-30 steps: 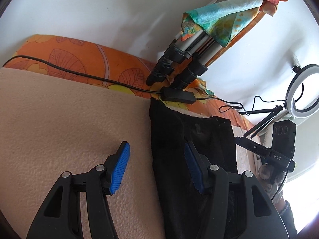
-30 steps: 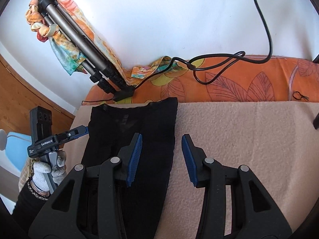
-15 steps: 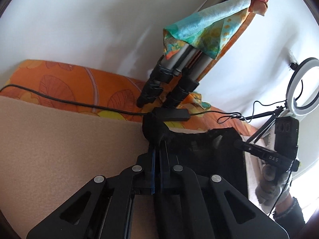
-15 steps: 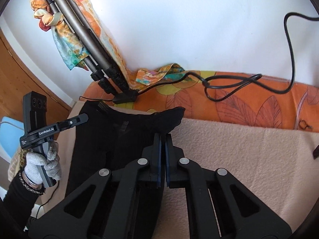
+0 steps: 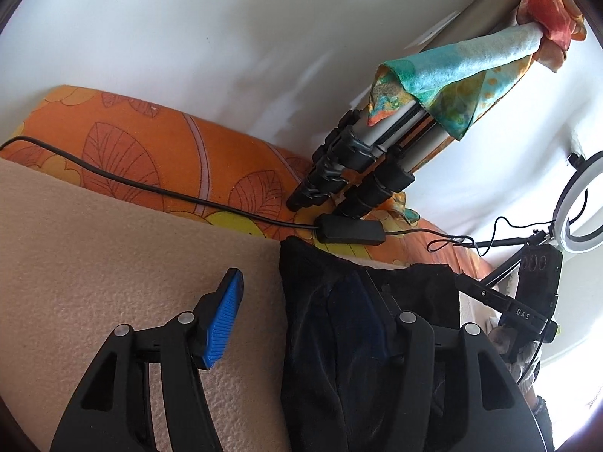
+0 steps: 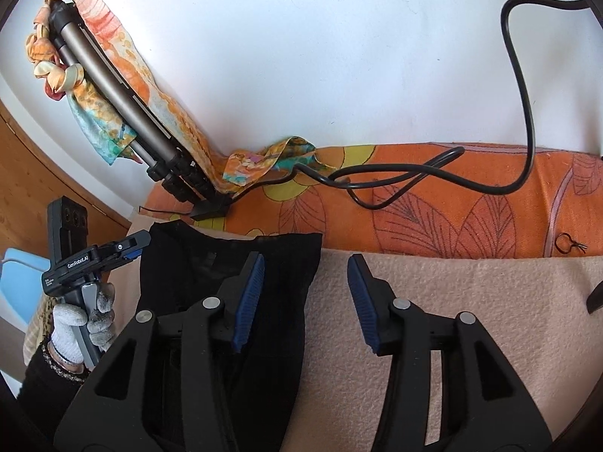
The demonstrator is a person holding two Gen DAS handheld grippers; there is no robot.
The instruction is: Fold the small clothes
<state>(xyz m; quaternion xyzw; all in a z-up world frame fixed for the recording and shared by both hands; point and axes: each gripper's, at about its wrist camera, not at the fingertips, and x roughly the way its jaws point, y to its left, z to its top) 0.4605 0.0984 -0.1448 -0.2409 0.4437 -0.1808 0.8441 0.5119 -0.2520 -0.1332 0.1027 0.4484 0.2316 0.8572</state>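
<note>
A black garment [image 5: 339, 301] lies flat on the beige blanket [image 5: 113, 282], its top edge near the orange cushion. It also shows in the right wrist view [image 6: 286, 263]. My left gripper [image 5: 297, 320] is open, its jaws wide apart over the garment's left edge, one blue pad [image 5: 222, 324] over the blanket. My right gripper [image 6: 305, 301] is open, straddling the garment's right edge, one pad [image 6: 248, 297] over the cloth and the other over the blanket [image 6: 452, 282]. Neither holds anything.
An orange leaf-patterned cushion [image 5: 150, 158] runs along the white wall. A folded tripod [image 5: 358, 158] draped with a colourful scarf leans there, with a black cable [image 5: 150, 184] and a control box [image 5: 350, 229]. A ring light [image 5: 580, 203] stands at the right.
Half a second ago both grippers were shut on the garment's top corners, lifted. Now both have opened and the garment lies flat on the blanket.
</note>
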